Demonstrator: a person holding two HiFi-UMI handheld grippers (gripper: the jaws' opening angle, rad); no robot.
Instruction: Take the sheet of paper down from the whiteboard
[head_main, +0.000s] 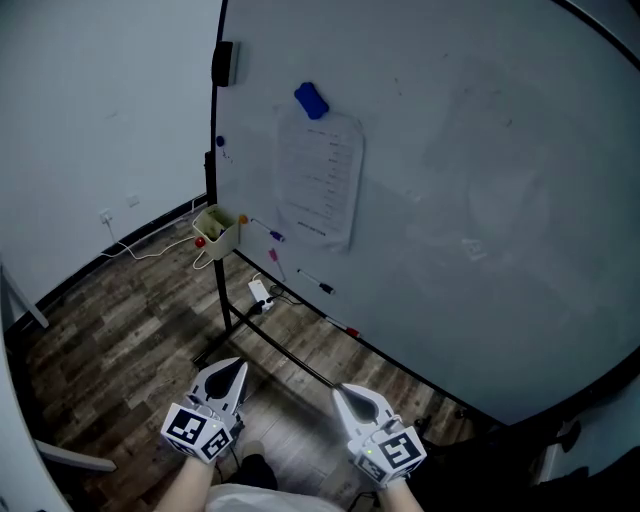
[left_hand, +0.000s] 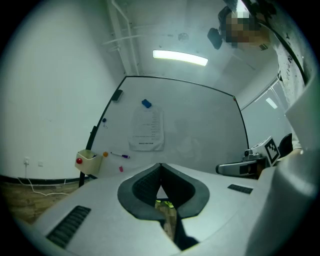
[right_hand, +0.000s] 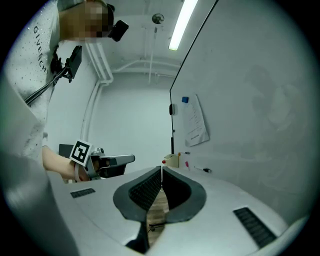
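Note:
A printed sheet of paper (head_main: 321, 176) hangs on the whiteboard (head_main: 480, 160), pinned at its top by a blue magnet (head_main: 311, 100). The paper (left_hand: 148, 129) and magnet (left_hand: 146, 103) show straight ahead in the left gripper view; in the right gripper view the paper (right_hand: 195, 121) lies to the right. My left gripper (head_main: 238, 367) and right gripper (head_main: 340, 392) are low in the head view, well short of the board. Both have their jaws together with nothing between them. Tips: left gripper (left_hand: 160, 165), right gripper (right_hand: 161, 167).
A cream tray (head_main: 217, 228) with a red ball hangs at the board's lower left. Markers (head_main: 316, 282) and small magnets stick to the board below the paper. A black eraser (head_main: 223, 63) sits on the board's top left edge. A power strip (head_main: 260, 292) and cables lie on the wooden floor.

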